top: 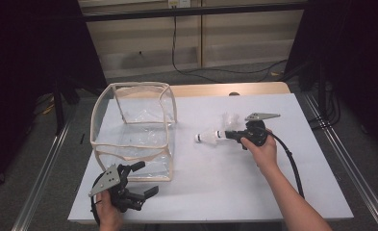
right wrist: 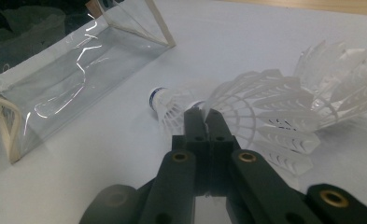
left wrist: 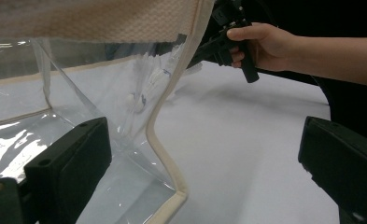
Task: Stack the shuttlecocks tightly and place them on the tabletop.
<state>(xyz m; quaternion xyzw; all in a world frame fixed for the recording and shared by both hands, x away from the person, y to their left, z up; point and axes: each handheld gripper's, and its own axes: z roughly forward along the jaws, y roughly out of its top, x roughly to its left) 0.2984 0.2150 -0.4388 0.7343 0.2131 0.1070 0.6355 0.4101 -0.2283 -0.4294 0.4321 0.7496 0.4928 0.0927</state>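
Right claw [top: 225, 134]: jaws pressed together, pinching a shuttlecock [top: 206, 137] by its feather skirt, just right of the bench's middle.
Shuttlecock axis: lying near level, long axis running 3 to 9 o'clock in the high view, cork nose at 9 o'clock, aimed toward the clear bag [top: 133, 130].
Left claw [top: 143, 180]: jaws spread wide, nothing between them, sitting at 7 o'clock on the bench by the bag's near right corner.
Right claw view extra: a blue band around the shuttlecock's [right wrist: 172, 105] white cork, plus more shuttlecocks [right wrist: 312, 93] bunched at 2 o'clock; the high view gives those as a pale blur.
Left claw view extra: the bag's cream trim [left wrist: 165, 140] bending close between the jaws, and the other hand [left wrist: 260, 44] gripping its tool far off.
Open room: bare white bench [top: 215, 178] between bag and shuttlecock, and more toward the near edge.
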